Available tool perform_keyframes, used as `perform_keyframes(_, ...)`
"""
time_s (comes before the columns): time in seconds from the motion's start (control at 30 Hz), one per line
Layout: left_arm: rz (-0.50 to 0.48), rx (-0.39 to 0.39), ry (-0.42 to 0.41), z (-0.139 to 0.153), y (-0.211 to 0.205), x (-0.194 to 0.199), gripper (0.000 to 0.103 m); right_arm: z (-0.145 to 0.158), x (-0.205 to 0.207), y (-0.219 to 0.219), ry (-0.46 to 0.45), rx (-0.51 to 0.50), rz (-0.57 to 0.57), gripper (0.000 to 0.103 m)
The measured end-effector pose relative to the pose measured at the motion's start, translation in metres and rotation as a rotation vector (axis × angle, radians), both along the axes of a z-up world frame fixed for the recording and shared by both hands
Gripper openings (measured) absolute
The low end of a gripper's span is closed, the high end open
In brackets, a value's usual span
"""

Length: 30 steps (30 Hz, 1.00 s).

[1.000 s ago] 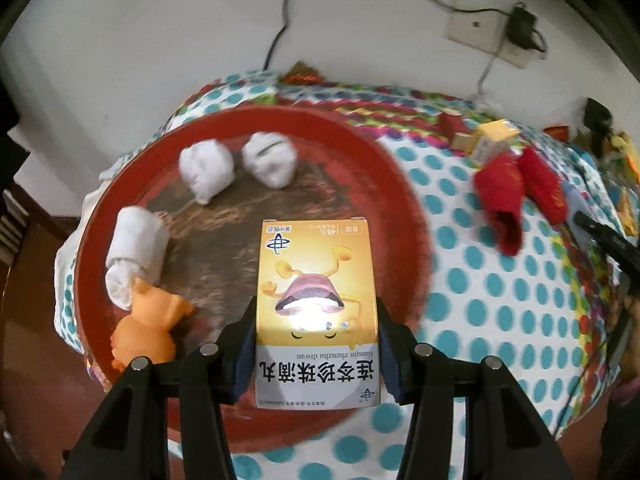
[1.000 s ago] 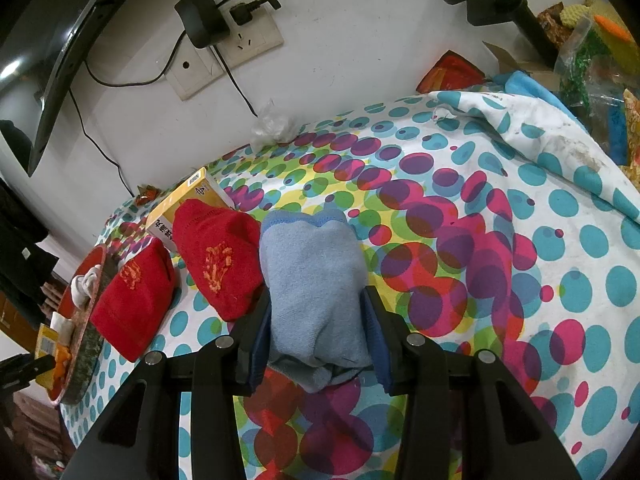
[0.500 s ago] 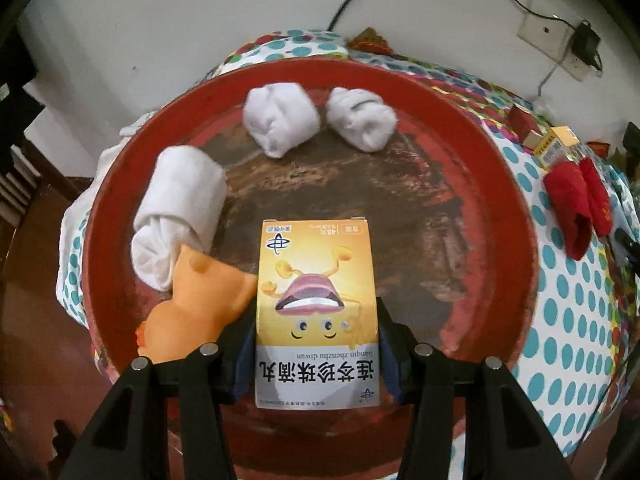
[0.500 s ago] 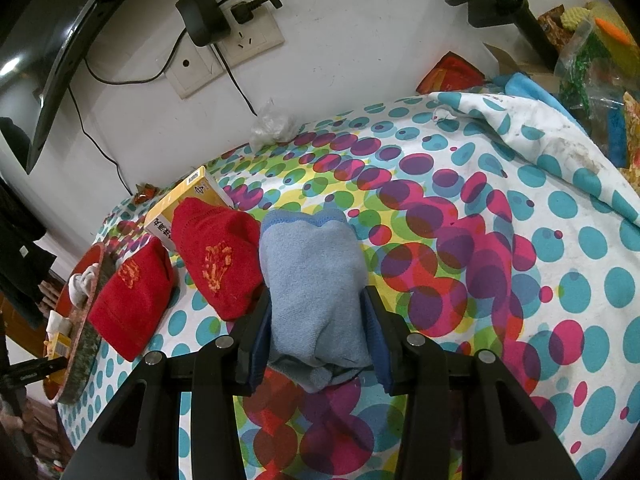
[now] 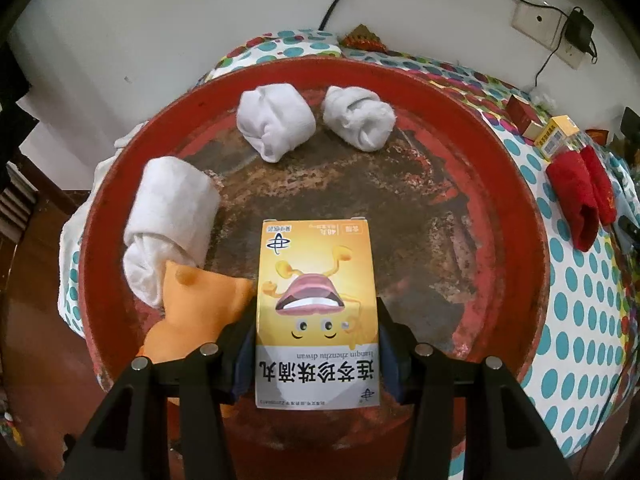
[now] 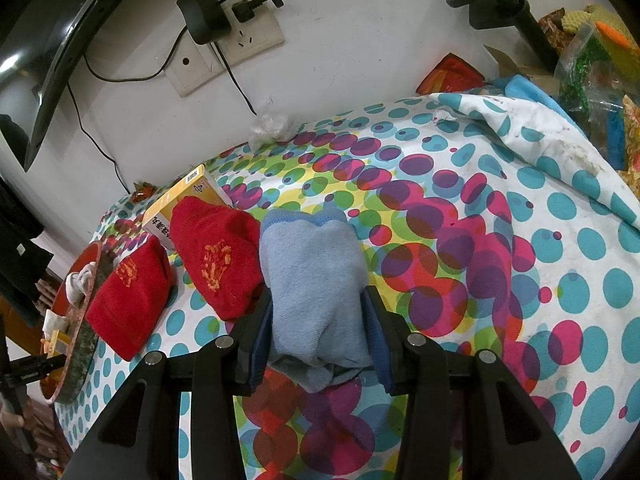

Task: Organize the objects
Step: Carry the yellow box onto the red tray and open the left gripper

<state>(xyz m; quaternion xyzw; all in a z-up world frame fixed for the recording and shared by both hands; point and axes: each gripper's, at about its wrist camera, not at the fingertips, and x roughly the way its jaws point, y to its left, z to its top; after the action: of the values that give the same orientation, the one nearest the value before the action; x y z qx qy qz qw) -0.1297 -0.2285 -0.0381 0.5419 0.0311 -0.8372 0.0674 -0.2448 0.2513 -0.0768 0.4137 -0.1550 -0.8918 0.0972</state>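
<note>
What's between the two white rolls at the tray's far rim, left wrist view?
Nothing: bare tray floor separates the left roll from the right roll.

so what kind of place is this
Probably a room in a home: a table under a polka-dot cloth against a white wall, a wall socket with a black charger plugged in, rolled white socks in a round red tray.

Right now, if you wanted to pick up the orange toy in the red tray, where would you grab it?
Probably at the orange toy's narrow upper part, coming straight down from above. It lies flat in the red tray, wedged between a white rolled sock and the yellow box in the left hand-held gripper, so both sides are blocked.
</note>
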Motion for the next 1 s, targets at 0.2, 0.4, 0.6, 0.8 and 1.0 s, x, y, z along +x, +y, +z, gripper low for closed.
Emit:
perform_keyframes(0.2,-0.011,0.0,-0.024,-0.005,0.002,-0.001,0.052,0.0,0.0,0.0,0.0,0.0,0.0,0.041)
perform_keyframes(0.4,-0.04,0.031,-0.027,-0.007,0.006,0.003,0.055,0.0,0.0,0.001,0.0,0.005,0.001,0.041)
perform_keyframes(0.6,-0.058,0.02,-0.002,-0.003,0.01,0.009,0.058,0.001,-0.001,-0.003,-0.002,0.042,0.004,0.043)
perform_keyframes(0.8,-0.069,0.04,0.038,0.006,0.011,0.013,0.059,0.002,-0.002,-0.012,-0.005,0.098,0.007,0.045)
perform_keyframes(1.0,-0.071,0.061,0.1,0.016,0.014,0.029,0.06,0.003,-0.001,-0.022,-0.009,0.163,0.006,0.045)
